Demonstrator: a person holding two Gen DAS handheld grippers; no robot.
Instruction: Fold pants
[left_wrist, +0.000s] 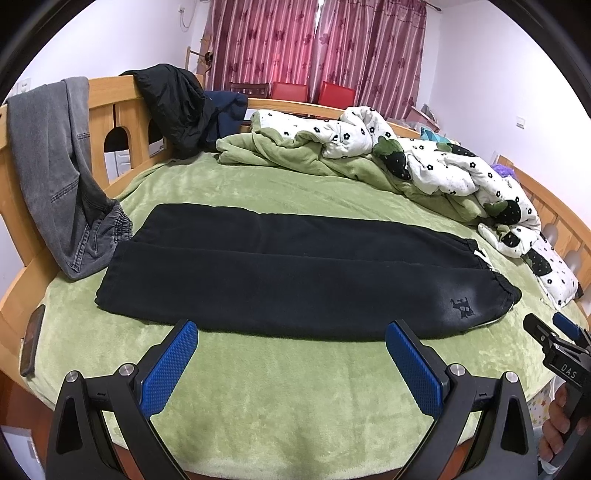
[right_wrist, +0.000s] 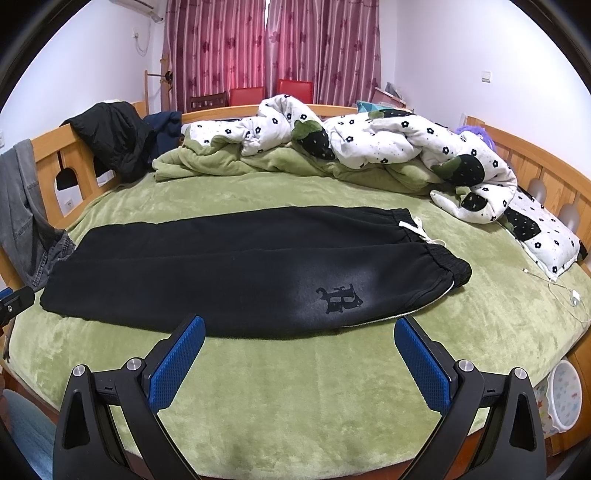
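Black fleece pants (left_wrist: 288, 273) lie folded lengthwise on the green plush blanket (left_wrist: 314, 398), waistband right; left gripper (left_wrist: 291, 345) and right gripper (right_wrist: 300, 339) hover near, wide open, empty.

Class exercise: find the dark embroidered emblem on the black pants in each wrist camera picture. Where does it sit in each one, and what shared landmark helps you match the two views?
Left wrist view: the emblem sits lower right, near the waistband end of the black pants.
Right wrist view: the emblem sits just right of centre, on the near leg.
Shared landmark: the floral quilt bunched behind the pants.
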